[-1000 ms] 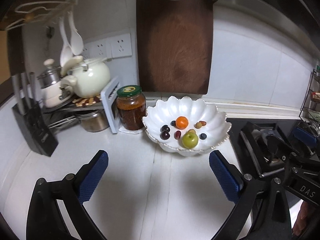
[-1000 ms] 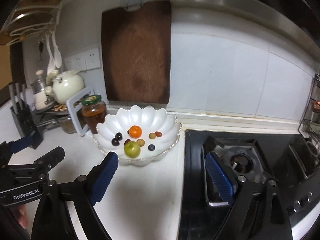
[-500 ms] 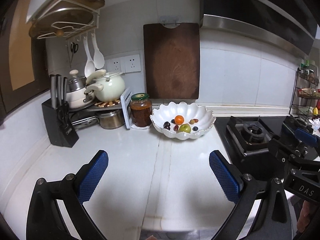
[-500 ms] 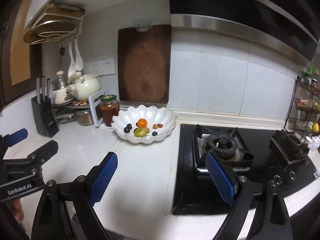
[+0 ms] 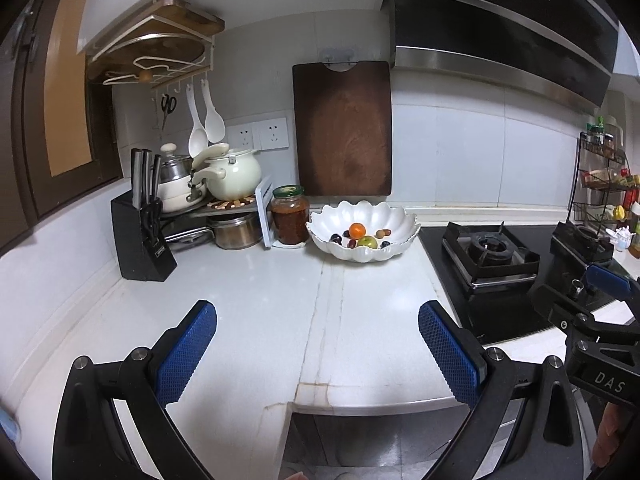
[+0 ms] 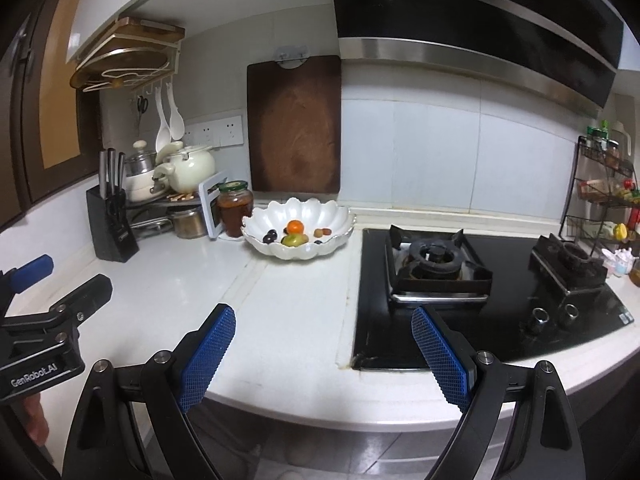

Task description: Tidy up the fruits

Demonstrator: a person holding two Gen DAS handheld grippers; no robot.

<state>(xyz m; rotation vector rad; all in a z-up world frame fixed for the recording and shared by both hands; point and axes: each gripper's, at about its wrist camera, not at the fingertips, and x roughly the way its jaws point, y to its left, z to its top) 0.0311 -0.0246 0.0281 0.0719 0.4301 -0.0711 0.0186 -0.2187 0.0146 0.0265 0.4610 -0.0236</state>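
In your left wrist view, the left gripper sits at the bottom of the frame with its jaws spread wide and nothing between them, hanging over the near edge of the white surface. The scalloped white bowl now stands small in the middle of the frame, well apart from you, where a second ago it filled the centre just beyond the blue pads; you have pulled back from it. Inside it lie the orange, the green apple and a scatter of small dark fruits, none on the bare surface. The jar stands just left of the bowl and the knife block further left. In your right wrist view, the right gripper likewise shows its jaws spread and empty at the bottom of the frame, over the front lip of the surface with the hob to the right. The bowl sits left of centre and has shrunk here in the same way. With every fruit gathered in the bowl and both tools retreating empty, the job looks finished or close to it.
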